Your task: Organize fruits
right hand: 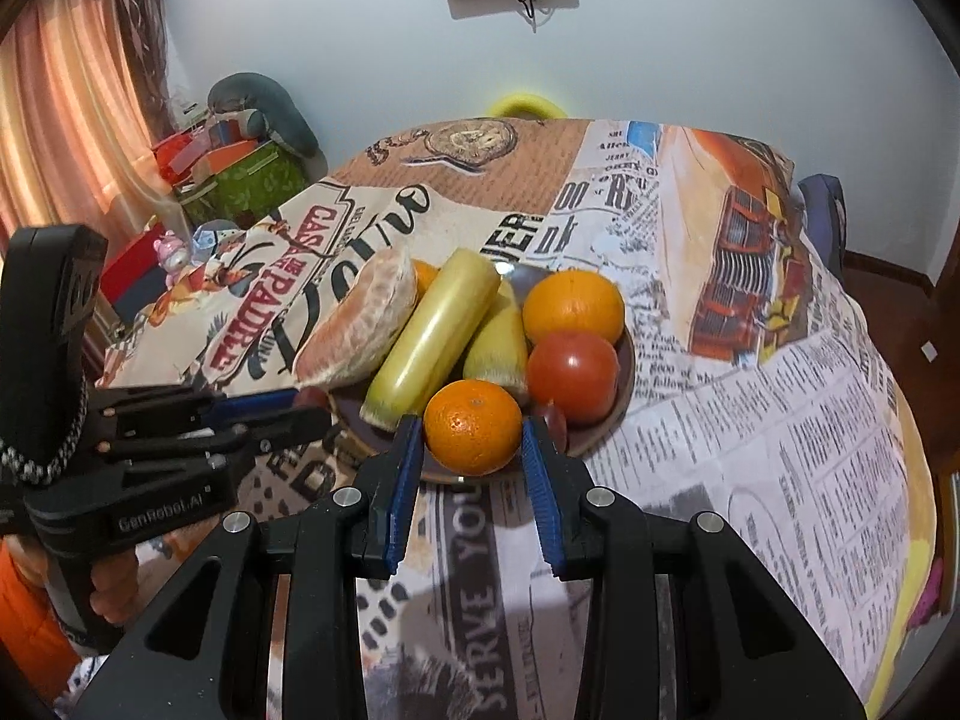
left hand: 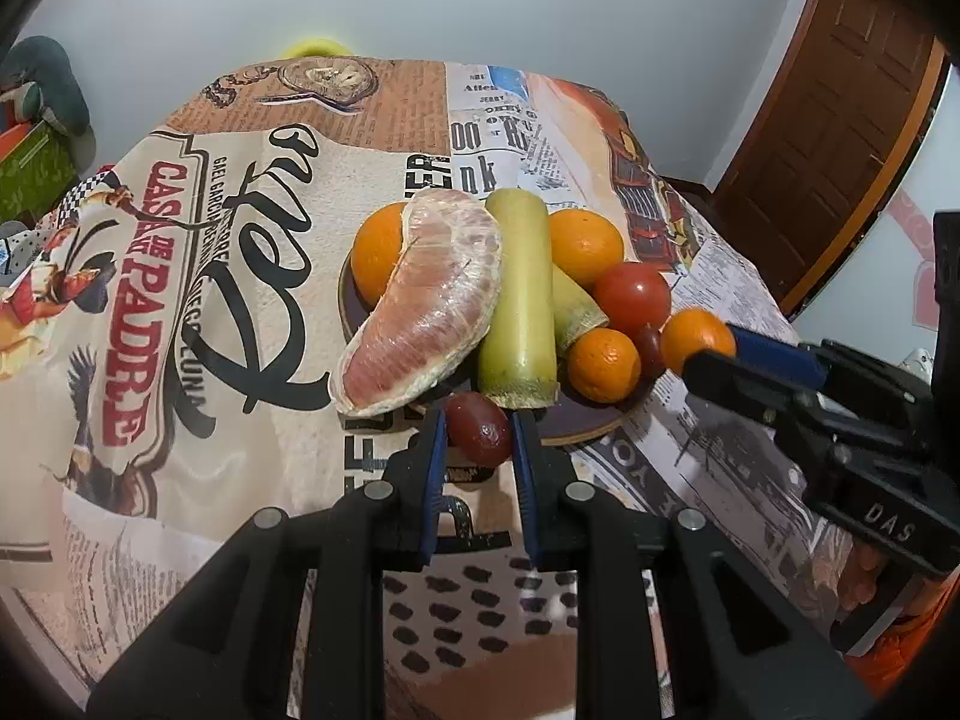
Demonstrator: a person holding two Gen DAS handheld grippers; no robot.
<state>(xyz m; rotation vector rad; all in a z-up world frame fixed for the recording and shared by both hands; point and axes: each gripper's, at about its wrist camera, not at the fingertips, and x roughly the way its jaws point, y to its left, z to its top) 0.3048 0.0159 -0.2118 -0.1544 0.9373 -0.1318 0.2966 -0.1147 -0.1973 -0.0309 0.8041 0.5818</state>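
Table (left hand: 252, 468) under a printed newspaper/poster cloth (right hand: 780, 450), takes up most of both views. Dark round plate (left hand: 576, 426) sits mid-table, piled with fruit.

Biggest piece: peeled pomelo wedge (left hand: 420, 306), wrapped in film, leaning on the plate's left side, its lower tip hanging over the rim. Just beside it, long pale-green cane section (left hand: 519, 294), laid lengthwise, touching the wedge. A shorter green piece (left hand: 576, 306) pokes out to its right. Two big oranges at the back: one (left hand: 375, 255) behind the wedge, one (left hand: 585, 246) right of the cane. Red tomato (left hand: 633, 297) in front of the right orange. Small mandarin (left hand: 603, 363) on the plate's front, below the tomato.

Right gripper (right hand: 471, 429): jaws moderately spread, closed onto a second mandarin (right hand: 473, 426), both pads touching it, at the plate's near edge.

Left gripper (left hand: 478, 426): jaws narrow, clamped on a small dark-red plum-like fruit (left hand: 478, 427) at the plate's front rim, just below the cane end. Can't tell if it's resting on the rim or lifted.

Another small dark-red fruit (left hand: 650, 348) sits between the plate mandarin and the held one.
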